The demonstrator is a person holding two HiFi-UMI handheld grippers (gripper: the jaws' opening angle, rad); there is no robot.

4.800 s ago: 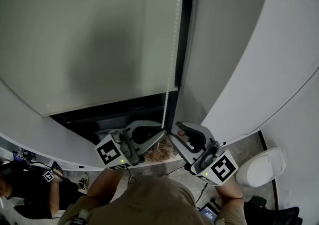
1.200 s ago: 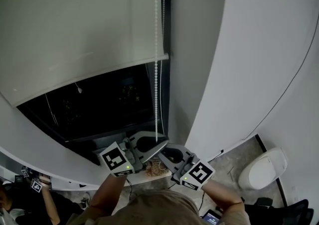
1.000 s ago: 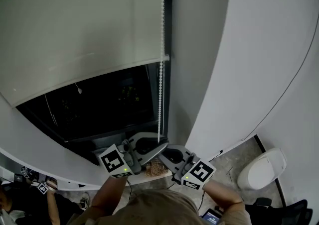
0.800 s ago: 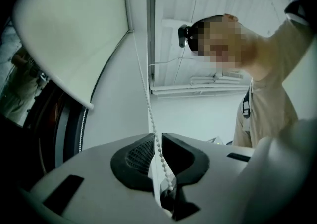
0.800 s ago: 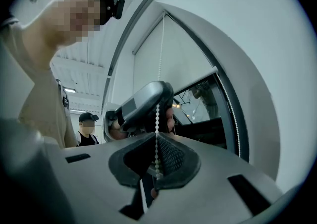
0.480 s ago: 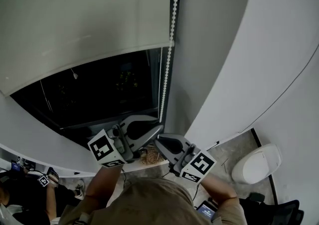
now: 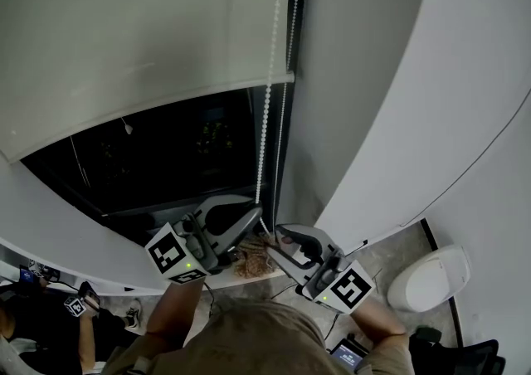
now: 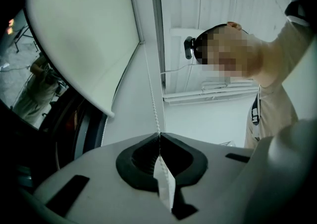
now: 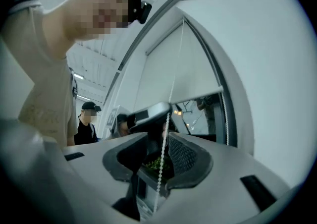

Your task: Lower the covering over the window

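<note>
Inside the left hand-held gripper (image 8: 159, 135), pinched, the bead chain (image 8: 152, 100)

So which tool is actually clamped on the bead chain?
The left tool, jaws shut on the bead chain; the right tool has just been opening, chain loose between its jaws.

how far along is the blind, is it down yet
Done: the blind covers the upper part of the window; dark glass shows below its bottom bar. In hand: the left gripper has just closed on the bead chain, while the right gripper has just opened, chain loose between its jaws. To do: pulling the blind the rest of the way down.
</note>
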